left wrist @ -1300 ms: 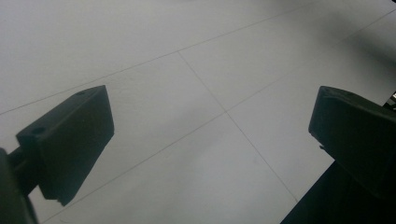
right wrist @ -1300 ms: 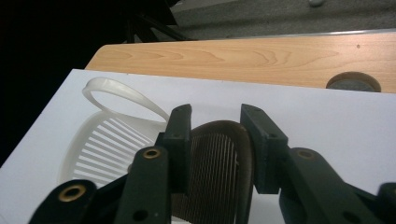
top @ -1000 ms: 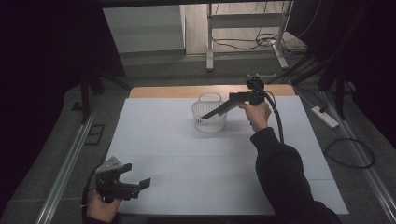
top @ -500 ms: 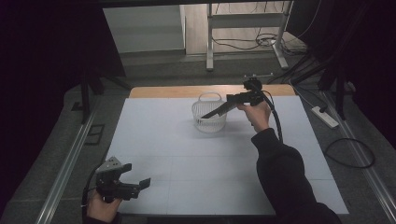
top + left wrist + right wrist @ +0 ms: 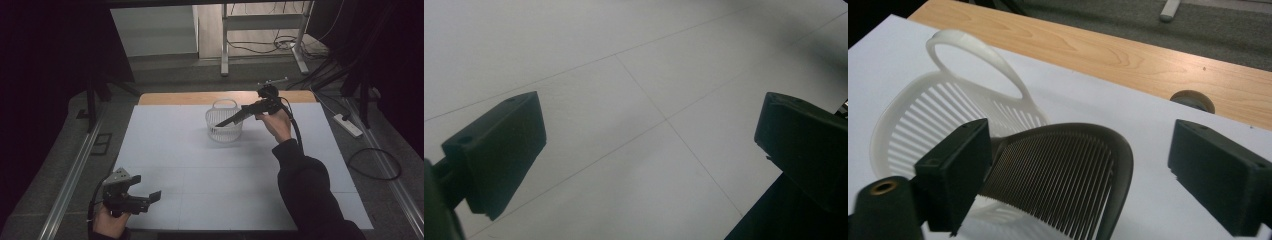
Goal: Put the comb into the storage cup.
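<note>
The right claw (image 5: 1073, 165), jaws just opened wide, hovers over the white basket (image 5: 938, 120); a dark comb (image 5: 1063, 185) lies loose between them.

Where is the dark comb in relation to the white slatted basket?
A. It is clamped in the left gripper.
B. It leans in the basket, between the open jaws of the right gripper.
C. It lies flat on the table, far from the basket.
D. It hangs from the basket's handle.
B: in the right gripper view the dark comb leans in the white basket, and the right gripper stands open around it, pads apart from it.
</note>
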Action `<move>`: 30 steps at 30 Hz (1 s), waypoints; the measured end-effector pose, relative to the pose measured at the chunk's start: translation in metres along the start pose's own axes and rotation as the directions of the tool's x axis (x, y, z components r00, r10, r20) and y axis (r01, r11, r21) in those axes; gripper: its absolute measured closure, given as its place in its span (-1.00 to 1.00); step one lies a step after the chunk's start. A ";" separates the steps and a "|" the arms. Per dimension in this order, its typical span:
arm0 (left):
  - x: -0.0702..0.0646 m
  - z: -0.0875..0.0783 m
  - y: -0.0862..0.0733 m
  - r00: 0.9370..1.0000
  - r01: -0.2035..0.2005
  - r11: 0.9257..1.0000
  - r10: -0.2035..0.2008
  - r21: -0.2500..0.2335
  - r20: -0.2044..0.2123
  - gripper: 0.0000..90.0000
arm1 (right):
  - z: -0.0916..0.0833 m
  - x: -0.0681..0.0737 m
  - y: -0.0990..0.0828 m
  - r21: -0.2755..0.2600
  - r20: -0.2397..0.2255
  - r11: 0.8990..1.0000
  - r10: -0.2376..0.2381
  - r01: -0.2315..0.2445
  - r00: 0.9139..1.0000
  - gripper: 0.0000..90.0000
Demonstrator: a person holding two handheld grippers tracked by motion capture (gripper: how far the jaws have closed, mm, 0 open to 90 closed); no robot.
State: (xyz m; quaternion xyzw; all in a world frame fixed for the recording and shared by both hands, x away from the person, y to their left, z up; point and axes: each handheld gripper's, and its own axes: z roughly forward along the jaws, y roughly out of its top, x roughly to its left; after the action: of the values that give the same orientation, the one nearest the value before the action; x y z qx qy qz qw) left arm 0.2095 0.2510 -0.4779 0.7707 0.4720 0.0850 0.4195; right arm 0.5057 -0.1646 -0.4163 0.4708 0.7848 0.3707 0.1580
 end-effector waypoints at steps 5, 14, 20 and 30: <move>0.000 0.000 0.000 1.000 0.001 1.000 -0.001 0.000 0.000 -0.99 | -0.004 0.000 -0.001 0.017 -0.011 1.000 -0.024 0.024 1.000 -0.85; 0.000 0.000 0.000 1.000 0.002 1.000 -0.002 0.001 0.000 -0.99 | -0.011 0.002 -0.004 0.013 -0.024 0.998 -0.065 0.066 0.998 -0.99; 0.001 0.000 0.000 1.000 0.008 1.000 -0.008 -0.001 0.001 -0.99 | -0.016 0.004 -0.010 -0.020 -0.034 0.996 -0.083 0.083 0.996 -1.00; 0.001 0.000 0.000 1.000 0.009 1.000 -0.009 -0.002 0.002 -0.99 | -0.024 0.005 -0.020 -0.037 -0.048 0.994 -0.106 0.105 0.993 -1.00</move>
State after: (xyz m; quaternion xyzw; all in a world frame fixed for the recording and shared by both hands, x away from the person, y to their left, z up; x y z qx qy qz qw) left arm 0.2099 0.2519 -0.4781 0.7683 0.4748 0.0828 0.4212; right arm 0.4768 -0.1767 -0.4144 0.4166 0.8058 0.3870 0.1658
